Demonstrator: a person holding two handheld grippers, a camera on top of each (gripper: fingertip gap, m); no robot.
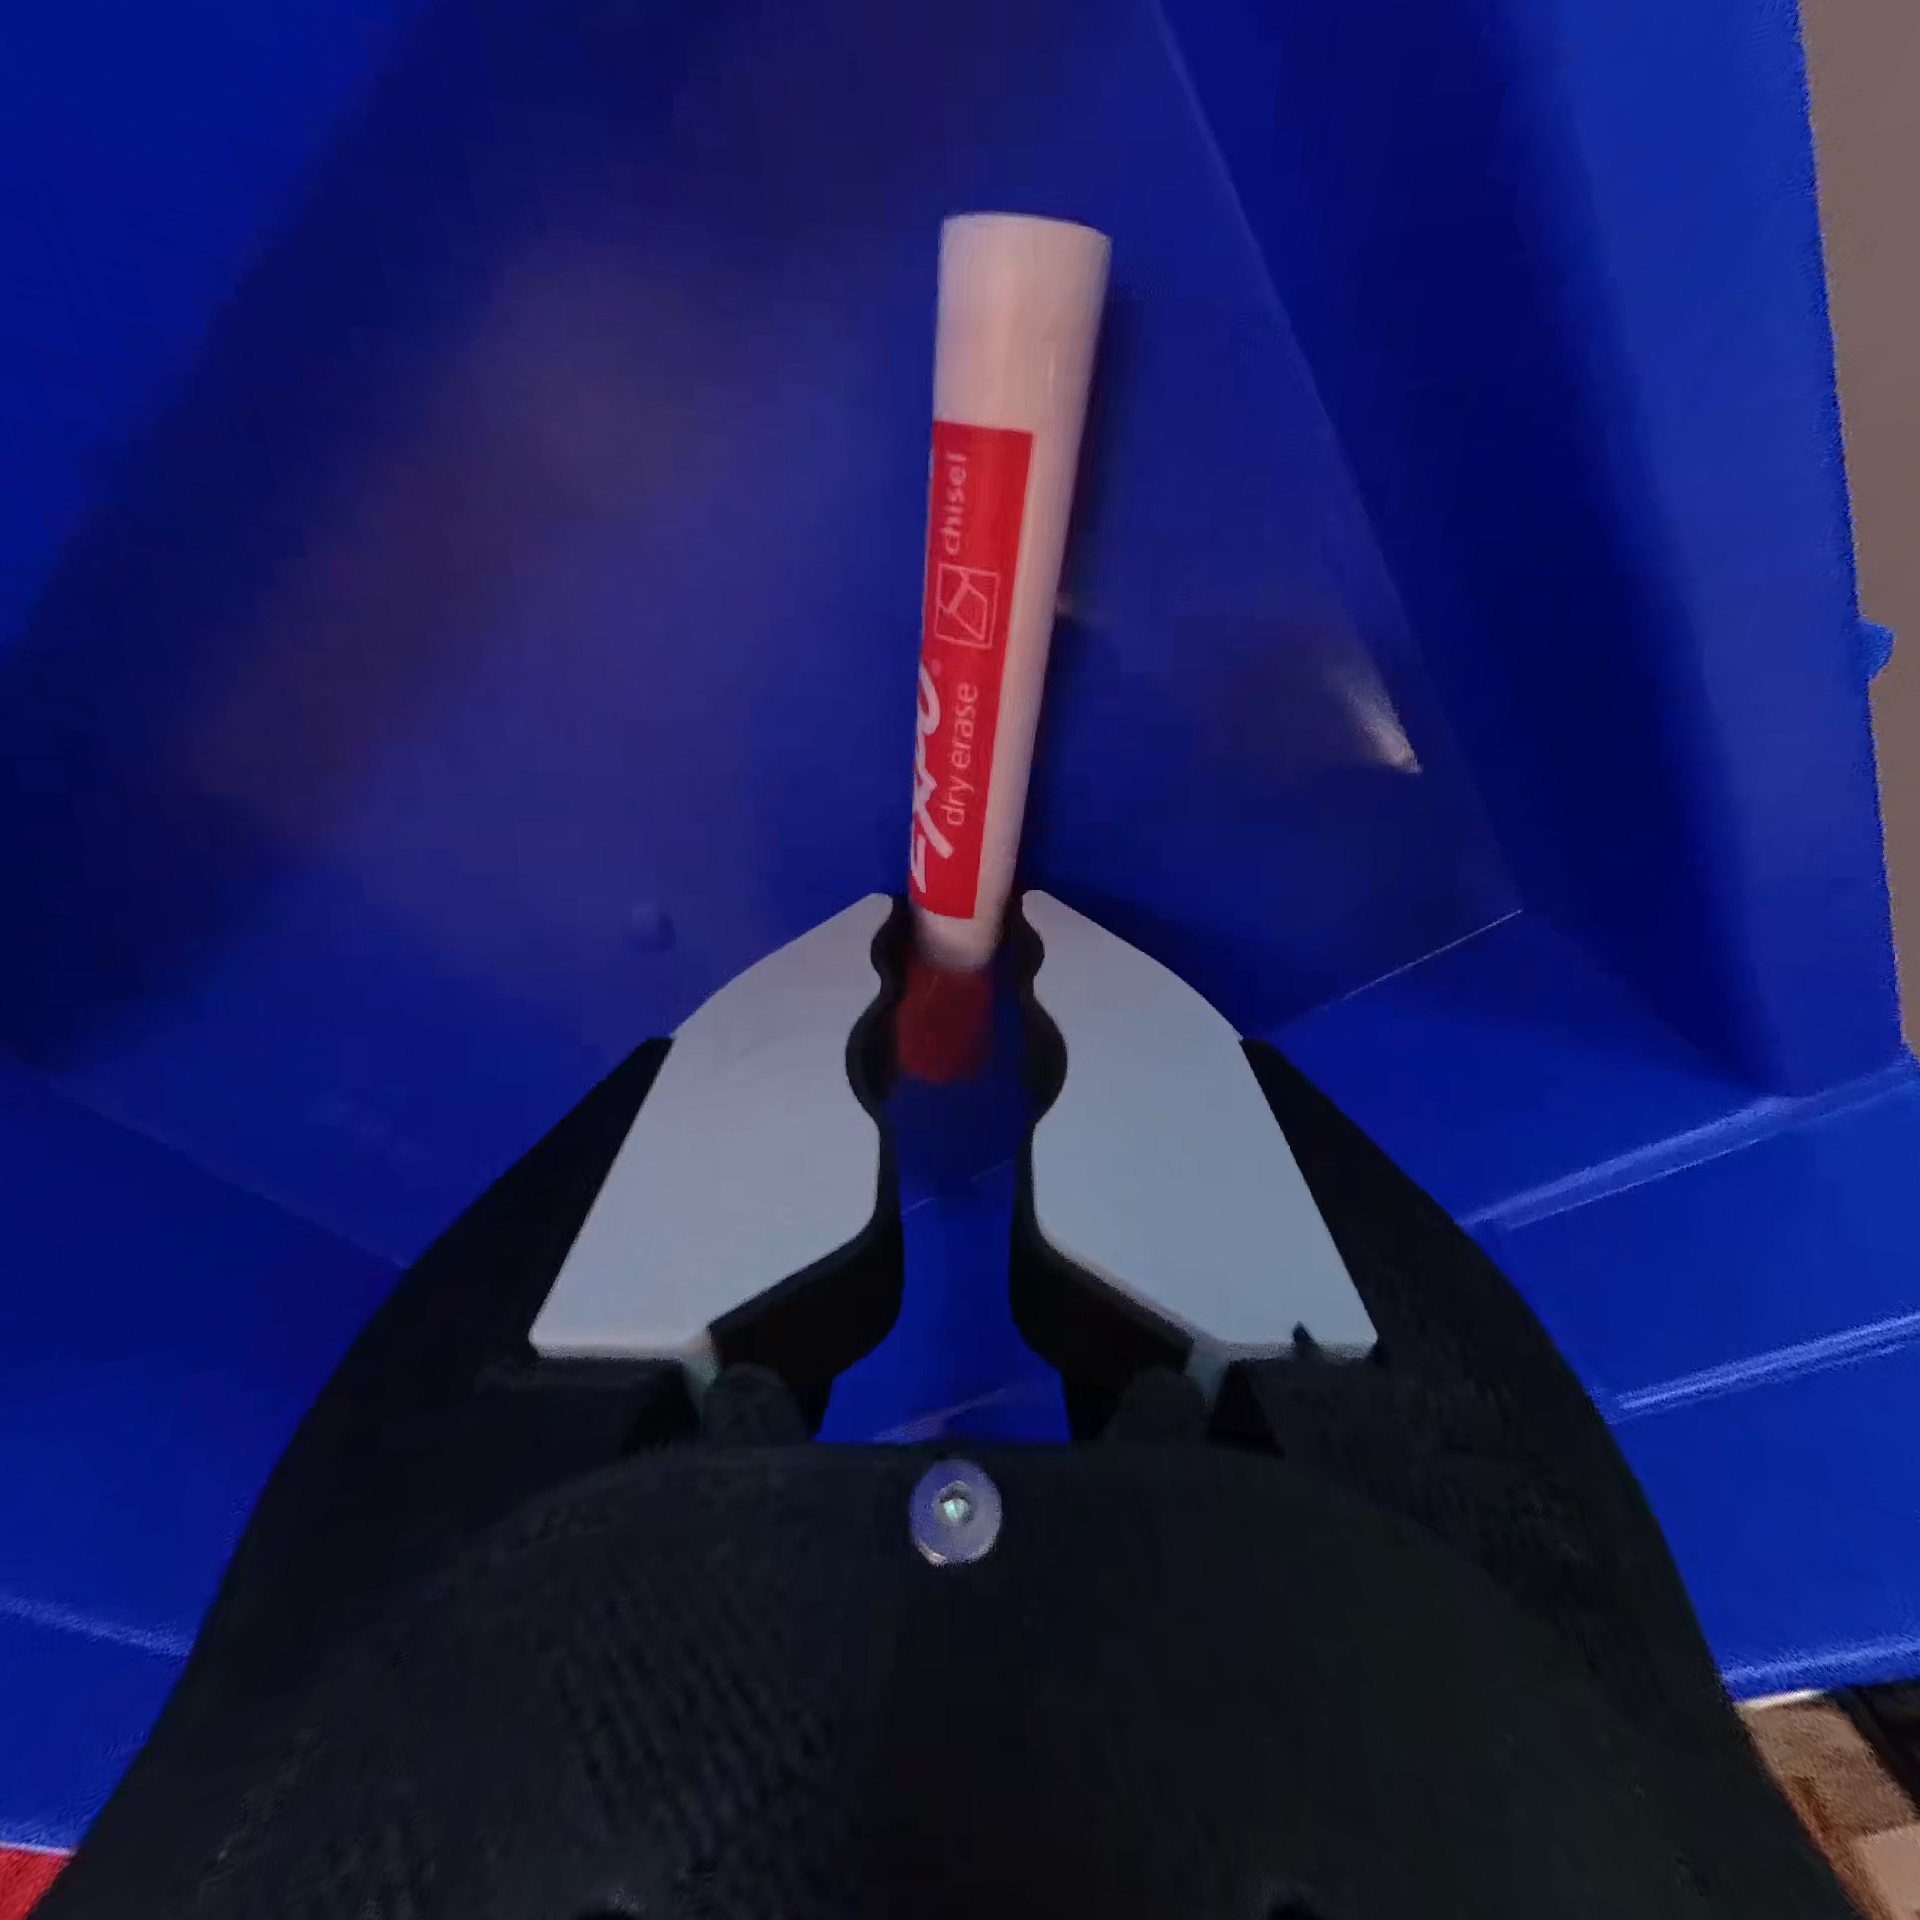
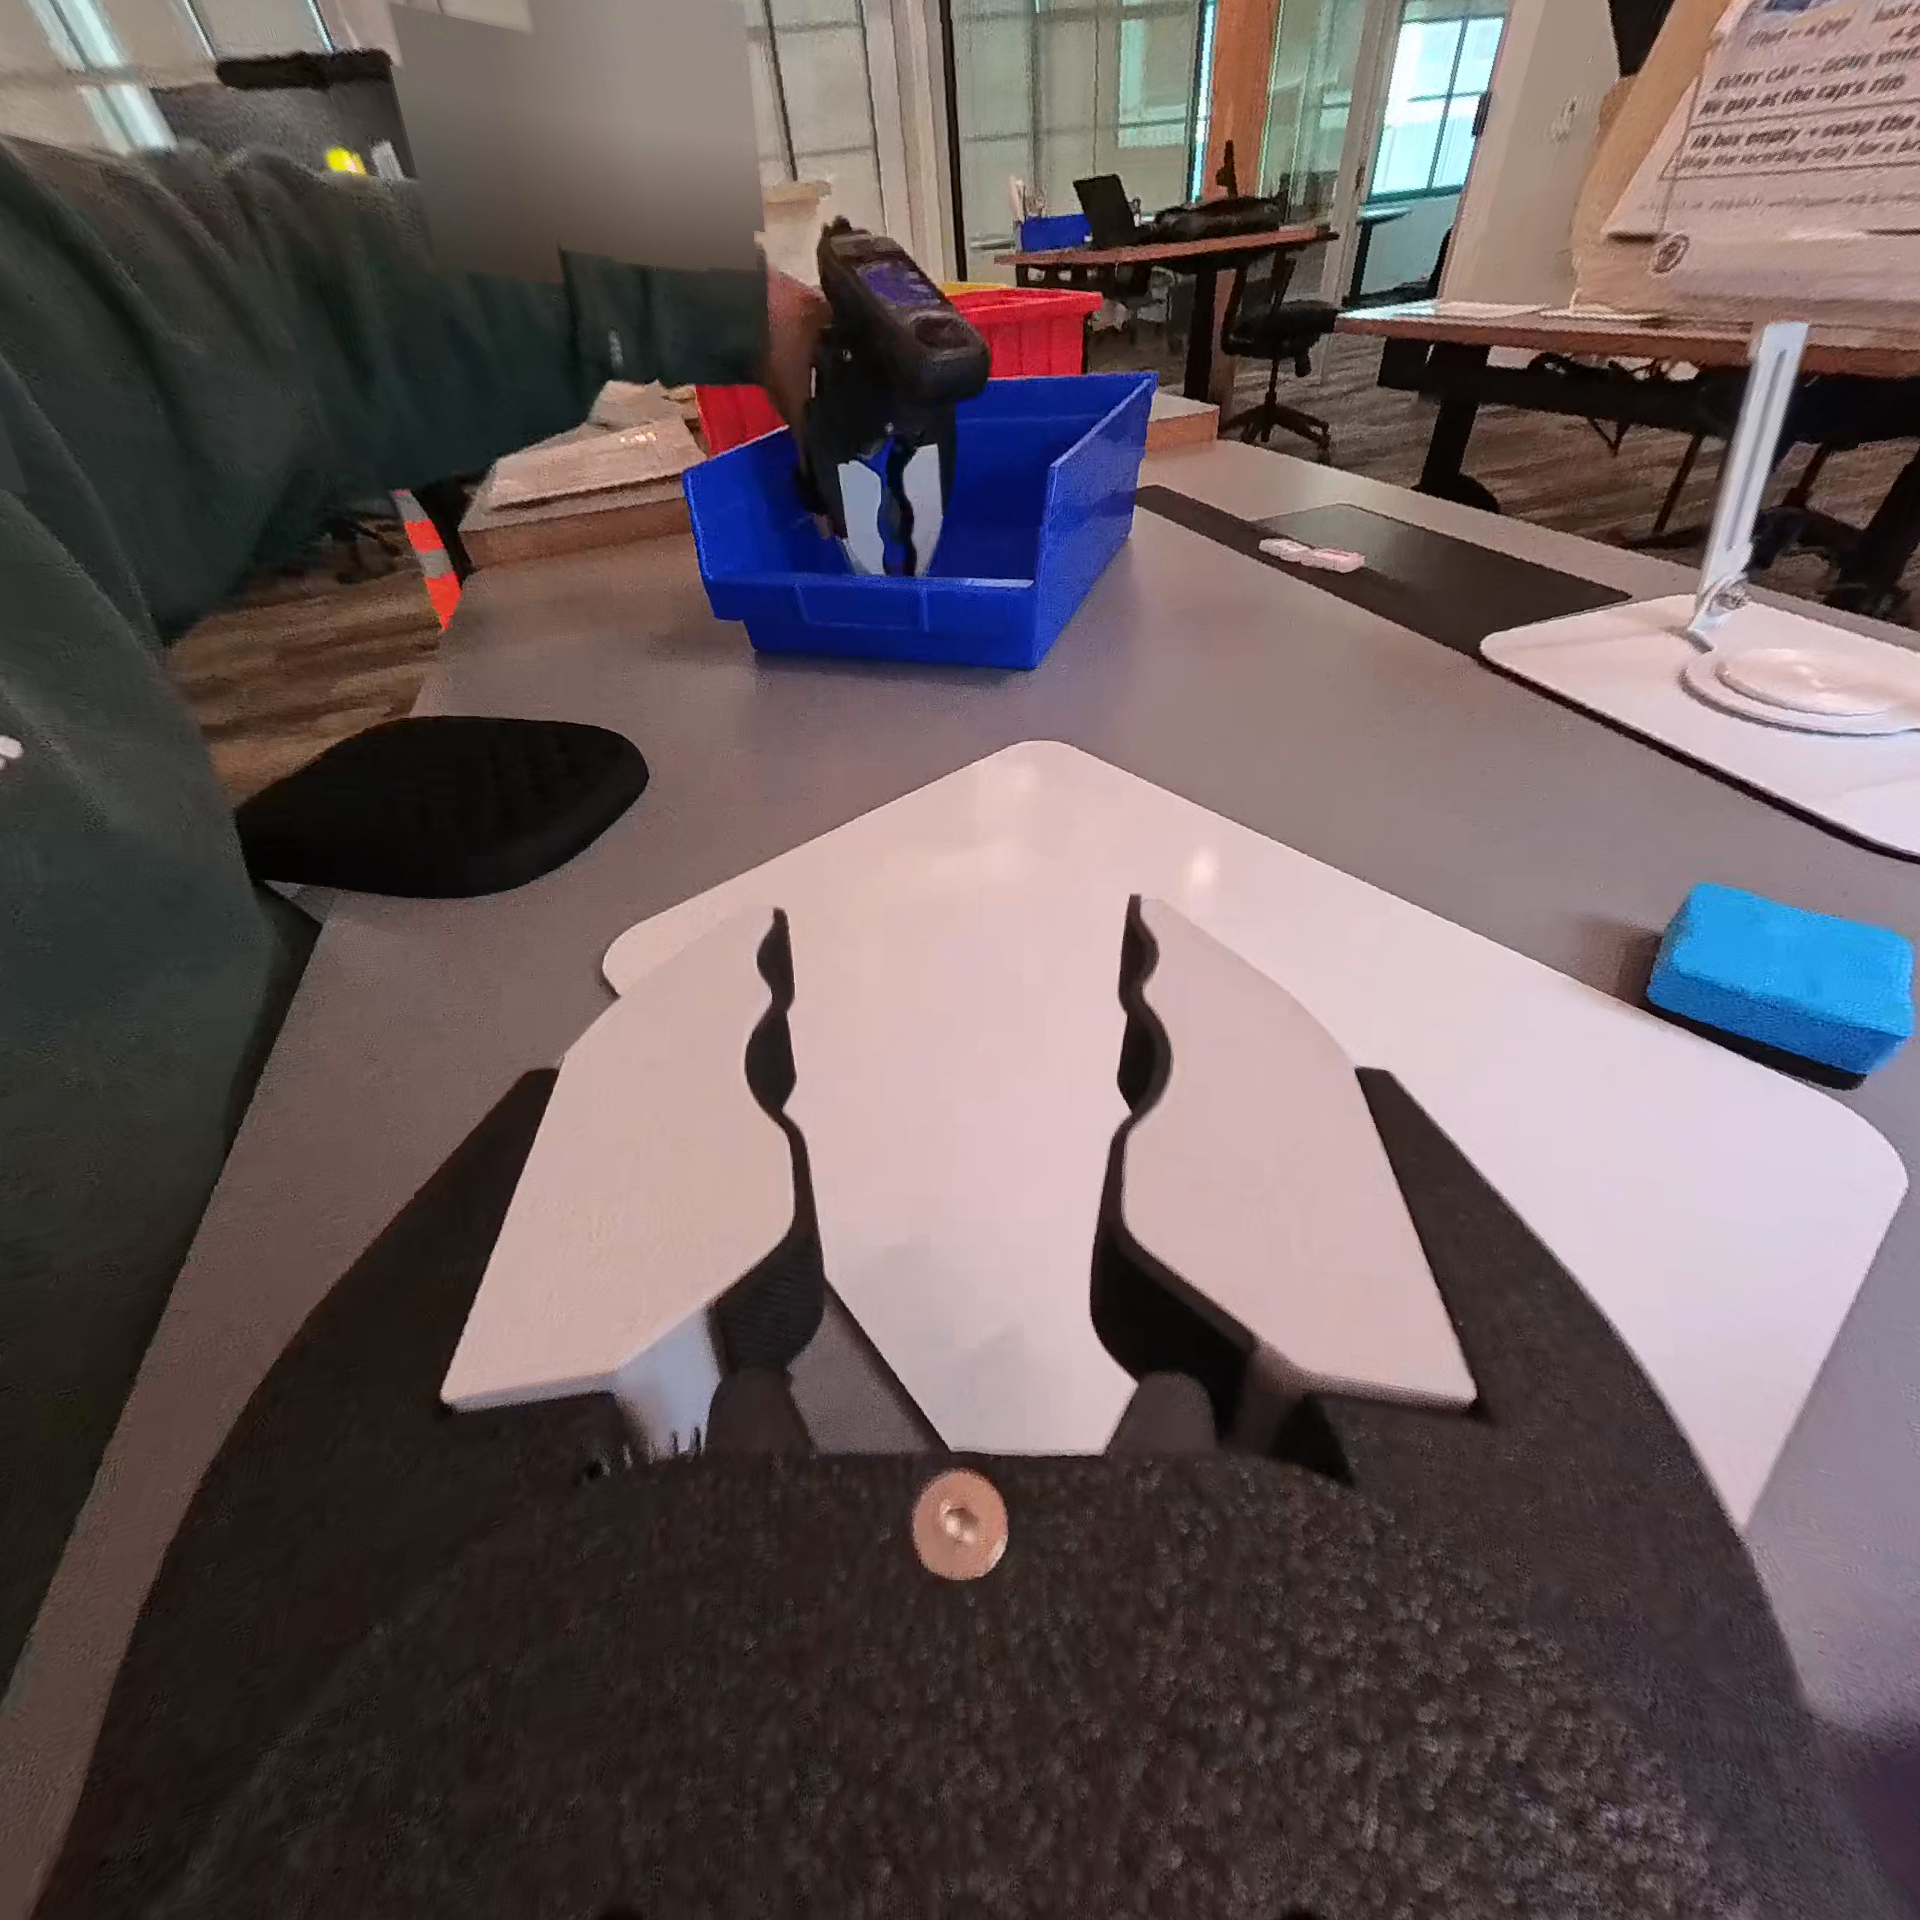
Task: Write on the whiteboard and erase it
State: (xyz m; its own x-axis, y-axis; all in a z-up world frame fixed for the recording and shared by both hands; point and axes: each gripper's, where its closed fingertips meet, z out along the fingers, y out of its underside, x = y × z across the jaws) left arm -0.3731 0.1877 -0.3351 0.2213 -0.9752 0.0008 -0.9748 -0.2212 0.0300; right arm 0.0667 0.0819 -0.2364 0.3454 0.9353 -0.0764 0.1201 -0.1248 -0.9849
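Marker (image 1: 987,582), red-labelled, stands at frame centre inside the blue bin (image 1: 416,520), its red end pinched, as far as the blur shows, between the left gripper (image 1: 956,914) jaws. Right gripper (image 2: 956,914) hovers spread over the whiteboard (image 2: 1039,831); blue eraser (image 2: 1782,982) lies at right.

In the right wrist view, the whiteboard (image 2: 1039,935) lies on the table (image 2: 1299,707), centre of frame. The eraser (image 2: 1782,982) sits just beside its right edge. The bin (image 2: 1091,488) stands behind, upper centre, with the left gripper (image 2: 891,520) lowered into it. A stand base (image 2: 1662,665) is seen at right, a pad (image 2: 436,800) at left. In the left wrist view, the marker (image 1: 997,582) is set inside the bin (image 1: 416,520), centre of frame.
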